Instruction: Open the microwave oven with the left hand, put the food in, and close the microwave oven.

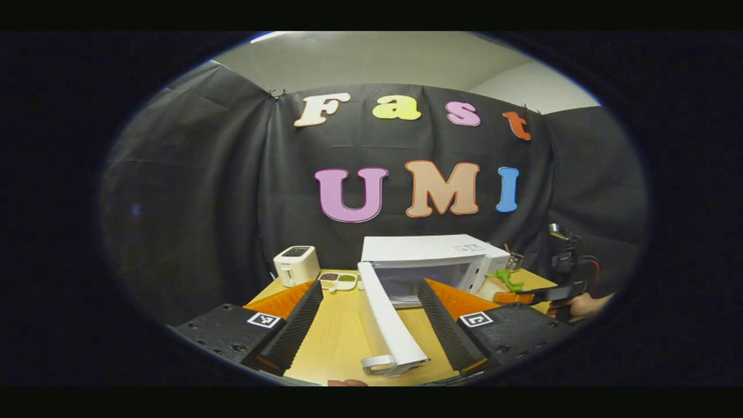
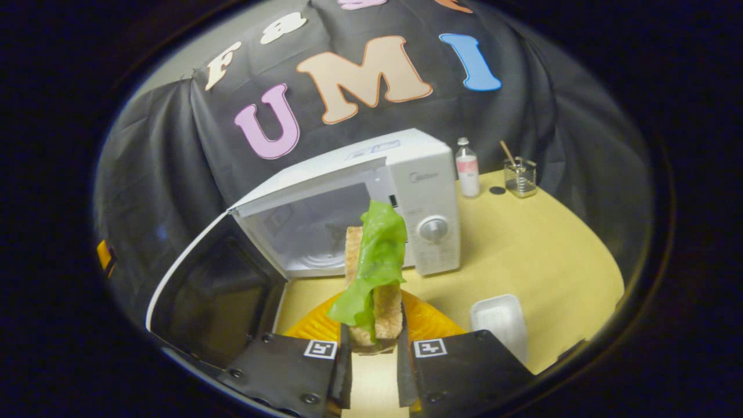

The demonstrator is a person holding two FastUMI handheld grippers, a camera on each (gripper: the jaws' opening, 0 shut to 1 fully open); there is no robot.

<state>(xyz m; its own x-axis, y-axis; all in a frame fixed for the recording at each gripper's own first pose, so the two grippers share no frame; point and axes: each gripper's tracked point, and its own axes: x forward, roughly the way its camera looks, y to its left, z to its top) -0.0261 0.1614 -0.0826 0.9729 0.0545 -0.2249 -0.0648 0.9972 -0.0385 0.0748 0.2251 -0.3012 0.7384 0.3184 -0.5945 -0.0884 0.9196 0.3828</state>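
In the left gripper view, a white toaster [image 1: 296, 264] stands at the far left of the wooden desk [image 1: 339, 337], with a small divided dish [image 1: 338, 281] of dark and green bits just beside it. The left gripper [image 1: 370, 325] sits low over the desk, its jaws spread wide with nothing between them. Between its fingers the microwave door [image 1: 386, 316] swings out toward the camera, fully open, hinged at the left of the white microwave [image 1: 432, 258]. Farther right, a hand [image 1: 574, 306] holds the other gripper near the oven's front.

In the right gripper view, the open door [image 2: 203, 284] lies at left and the oven cavity [image 2: 313, 232] gapes beside it. The right gripper [image 2: 374, 348] has its jaws closed narrow on a sandwich [image 2: 374, 278] of bread and lettuce, held upright in front of the cavity, outside it. Right of the oven stand a small bottle [image 2: 467, 168] and a glass jar [image 2: 519, 177]; a white tray [image 2: 500, 319] lies nearer.
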